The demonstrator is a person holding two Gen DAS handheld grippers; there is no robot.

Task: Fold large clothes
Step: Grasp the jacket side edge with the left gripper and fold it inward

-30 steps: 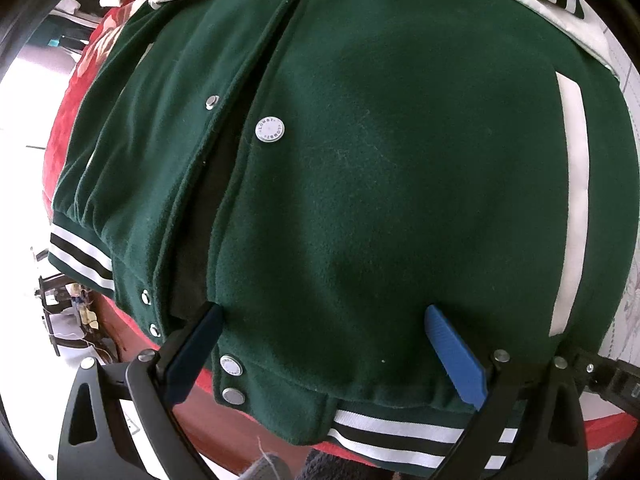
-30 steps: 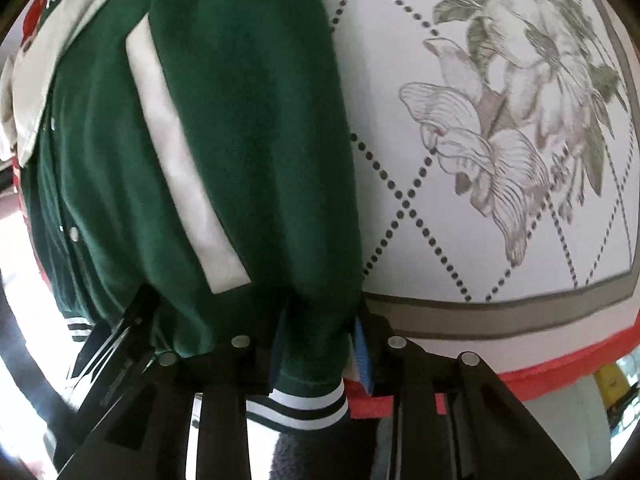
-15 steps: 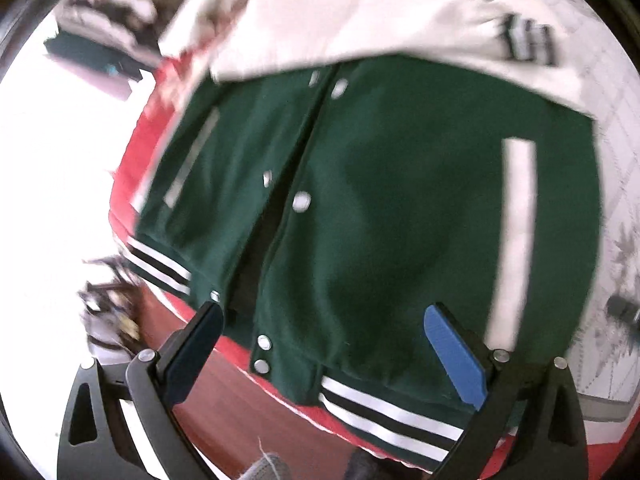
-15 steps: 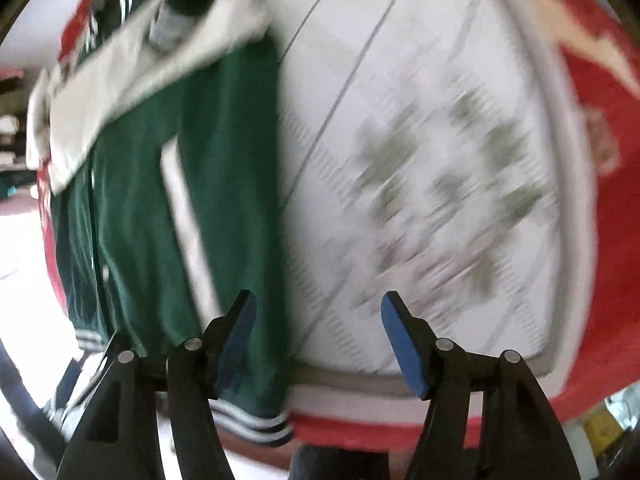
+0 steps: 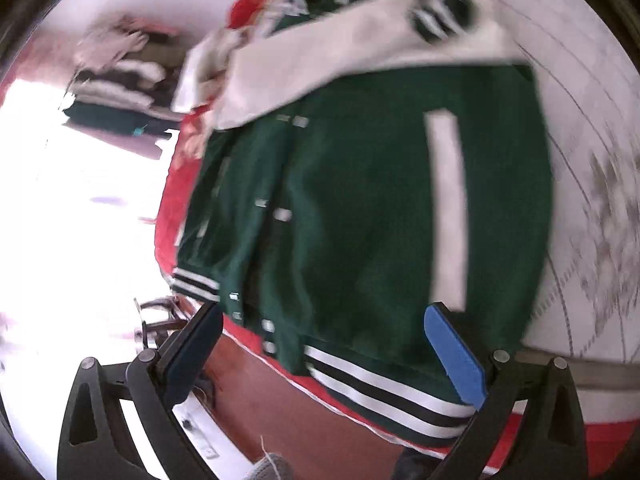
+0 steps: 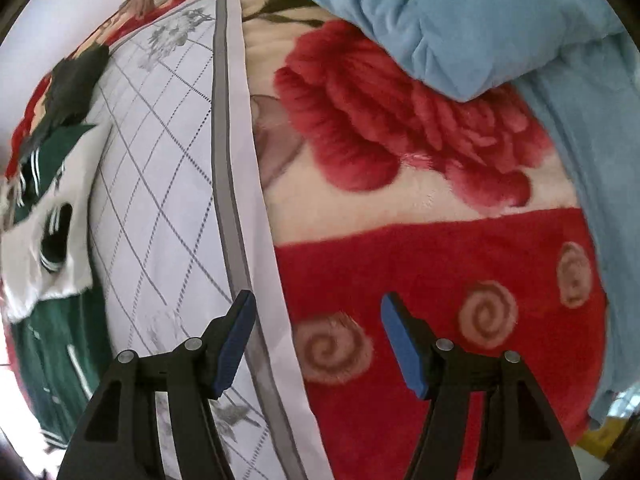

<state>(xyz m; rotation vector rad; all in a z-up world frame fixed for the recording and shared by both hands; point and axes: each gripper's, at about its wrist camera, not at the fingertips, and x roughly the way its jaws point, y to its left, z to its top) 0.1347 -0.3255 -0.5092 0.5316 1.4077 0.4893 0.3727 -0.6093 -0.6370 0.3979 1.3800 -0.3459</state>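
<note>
A green varsity jacket (image 5: 360, 220) with white sleeves and a black-and-white striped hem lies flat on a white patterned sheet (image 5: 592, 128); its white sleeves are folded across the chest. My left gripper (image 5: 320, 344) is open and empty, held above the jacket's hem. My right gripper (image 6: 316, 340) is open and empty over the border between the white sheet (image 6: 160, 184) and a red floral blanket (image 6: 420, 272). In the right wrist view the jacket (image 6: 44, 280) shows at the far left edge.
A light blue quilt (image 6: 500, 20) is piled at the back right of the bed. A stack of folded clothes (image 5: 120, 84) sits beyond the bed's left edge. The bed's wooden side (image 5: 280, 396) runs below the jacket's hem.
My right gripper let go of the jacket's hem, opened and swung right over the blanket. My left gripper pulled back and up from the jacket, still open.
</note>
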